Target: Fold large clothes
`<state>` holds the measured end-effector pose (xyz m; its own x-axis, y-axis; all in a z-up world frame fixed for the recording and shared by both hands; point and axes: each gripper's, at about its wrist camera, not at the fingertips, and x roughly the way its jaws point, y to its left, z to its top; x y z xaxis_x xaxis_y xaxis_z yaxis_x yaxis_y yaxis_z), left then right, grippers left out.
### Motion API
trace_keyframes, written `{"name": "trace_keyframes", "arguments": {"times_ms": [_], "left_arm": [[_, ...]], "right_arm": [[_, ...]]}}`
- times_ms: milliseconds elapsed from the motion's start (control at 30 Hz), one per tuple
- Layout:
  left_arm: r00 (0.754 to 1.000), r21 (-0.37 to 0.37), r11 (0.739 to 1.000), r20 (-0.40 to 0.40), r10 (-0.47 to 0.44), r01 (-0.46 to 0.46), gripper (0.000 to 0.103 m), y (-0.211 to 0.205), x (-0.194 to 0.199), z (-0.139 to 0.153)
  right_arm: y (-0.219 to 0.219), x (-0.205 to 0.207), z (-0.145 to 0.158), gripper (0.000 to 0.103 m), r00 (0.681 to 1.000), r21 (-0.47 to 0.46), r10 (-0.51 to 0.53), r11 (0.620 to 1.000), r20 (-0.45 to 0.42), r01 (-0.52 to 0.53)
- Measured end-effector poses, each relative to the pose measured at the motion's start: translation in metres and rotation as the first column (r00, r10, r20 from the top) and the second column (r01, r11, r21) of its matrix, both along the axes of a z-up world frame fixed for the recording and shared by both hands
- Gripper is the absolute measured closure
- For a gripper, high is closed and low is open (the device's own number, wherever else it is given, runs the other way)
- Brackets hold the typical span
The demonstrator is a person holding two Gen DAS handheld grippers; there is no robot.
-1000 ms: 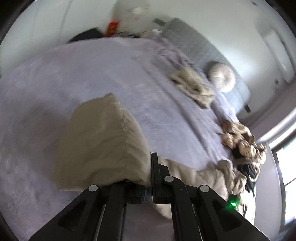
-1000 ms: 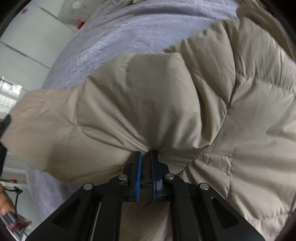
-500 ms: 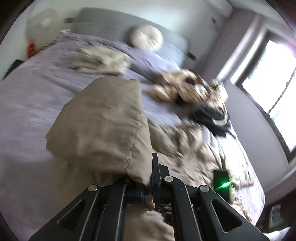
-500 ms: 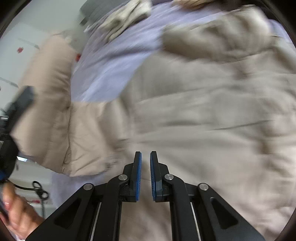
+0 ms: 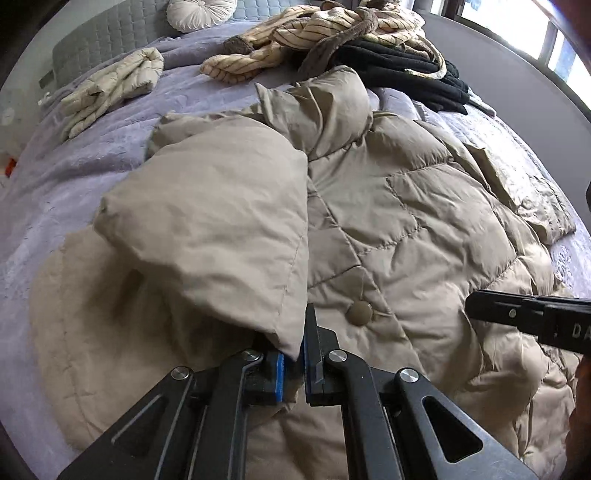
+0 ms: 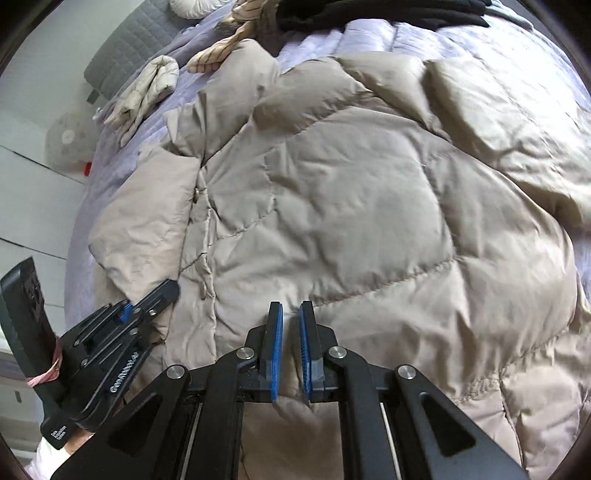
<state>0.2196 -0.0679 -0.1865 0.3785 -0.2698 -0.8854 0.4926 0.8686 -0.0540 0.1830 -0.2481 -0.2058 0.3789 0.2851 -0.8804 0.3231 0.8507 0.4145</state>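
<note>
A large beige puffer coat (image 5: pixel 388 206) lies spread on the lavender bed cover (image 5: pixel 74 158), front up, with a cloth button (image 5: pixel 359 313) showing. Its left panel (image 5: pixel 221 221) is folded over onto the body. My left gripper (image 5: pixel 293 347) is at that panel's corner. Its jaws are opening, and the corner hangs between the pads without being pressed. In the right wrist view the left gripper (image 6: pixel 159 295) is at the lower left on the coat (image 6: pixel 369 206). My right gripper (image 6: pixel 291 306) hovers low over the coat's front. Only a thin slit shows between its pads, with no cloth in it.
Beyond the coat lie a cream quilted garment (image 5: pixel 114 85), a striped cream garment (image 5: pixel 295 33) and a black garment (image 5: pixel 399 70). A round cushion (image 5: pixel 199 11) leans on the grey headboard (image 5: pixel 92 48). A window lights the far right.
The left gripper carried the panel across the bed and laid it on the coat, then its jaws parted. The right gripper no longer pinches bunched cloth and has moved over the flat coat.
</note>
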Motion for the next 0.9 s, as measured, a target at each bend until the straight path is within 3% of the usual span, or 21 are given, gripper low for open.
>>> {"name": "trace_keyframes", "arguments": {"times_ms": [33,100,133,267,300,333,400,467,567,600,667,700,733,800,867,900], "left_arm": [[1.0,0.009,1.0,0.007,0.006,-0.006,0.047,0.001,0.0,0.001],[0.998,0.02,0.999,0.064,0.029,-0.031,0.017,0.009,-0.005,0.008],[0.994,0.022,0.999,0.1,0.036,-0.039,0.017,0.013,-0.009,0.013],[0.993,-0.002,0.999,0.104,0.053,-0.053,0.017,0.031,-0.021,0.031],[0.992,-0.016,0.998,0.11,0.066,-0.065,0.017,0.038,-0.012,0.036],[0.987,-0.034,0.995,0.131,0.093,-0.089,0.017,0.049,-0.013,0.044],[0.97,-0.068,0.984,0.173,0.173,-0.163,0.017,0.081,-0.013,0.059],[0.944,-0.069,0.965,0.202,0.262,-0.253,0.017,0.113,-0.007,0.065],[0.873,0.003,0.896,0.225,0.432,-0.444,0.017,0.166,0.022,0.053],[0.846,0.02,0.86,0.196,0.496,-0.509,0.017,0.189,0.036,0.042],[0.813,0.002,0.817,0.101,0.574,-0.577,0.017,0.224,0.059,0.022],[0.807,-0.015,0.808,0.047,0.589,-0.589,0.017,0.235,0.067,0.013],[0.802,-0.054,0.8,-0.056,0.595,-0.598,0.017,0.25,0.078,0.0],[0.776,-0.164,0.77,-0.287,0.561,-0.617,0.017,0.27,0.096,-0.031],[0.745,-0.269,0.721,-0.45,0.492,-0.639,0.017,0.281,0.108,-0.054],[0.737,-0.296,0.702,-0.476,0.479,-0.648,0.017,0.283,0.111,-0.058]], "right_arm": [[-0.009,-0.007,0.008,0.092,1.0,0.005,0.0,1.0,0.002,0.0],[-0.004,-0.003,0.009,0.092,1.0,0.001,0.005,1.0,0.005,-0.005],[-0.001,-0.007,0.011,0.092,1.0,0.001,0.008,1.0,0.007,-0.008],[0.022,-0.008,0.024,0.088,0.999,-0.025,0.043,0.999,0.016,-0.043],[0.028,-0.008,0.031,0.076,0.998,-0.044,0.06,0.997,0.027,-0.059],[0.032,-0.013,0.037,0.049,0.997,-0.063,0.074,0.995,0.038,-0.072],[0.049,-0.009,0.054,0.019,0.989,-0.121,0.122,0.986,0.086,-0.111],[0.075,-0.005,0.069,0.018,0.968,-0.185,0.209,0.966,0.139,-0.182],[0.122,0.012,0.076,0.018,0.927,-0.322,0.351,0.9,0.134,-0.294],[0.136,0.018,0.074,0.018,0.914,-0.368,0.388,0.873,0.122,-0.321],[0.163,0.031,0.069,0.018,0.886,-0.453,0.451,0.815,0.104,-0.361],[0.167,0.031,0.065,0.018,0.881,-0.473,0.462,0.8,0.096,-0.368],[0.172,0.035,0.063,0.018,0.878,-0.495,0.47,0.786,0.088,-0.371],[0.176,0.047,0.056,0.018,0.884,-0.524,0.463,0.769,0.062,-0.366],[0.175,0.054,0.05,0.019,0.894,-0.532,0.447,0.766,0.041,-0.359],[0.174,0.057,0.047,0.02,0.898,-0.536,0.438,0.765,0.029,-0.356]]}}
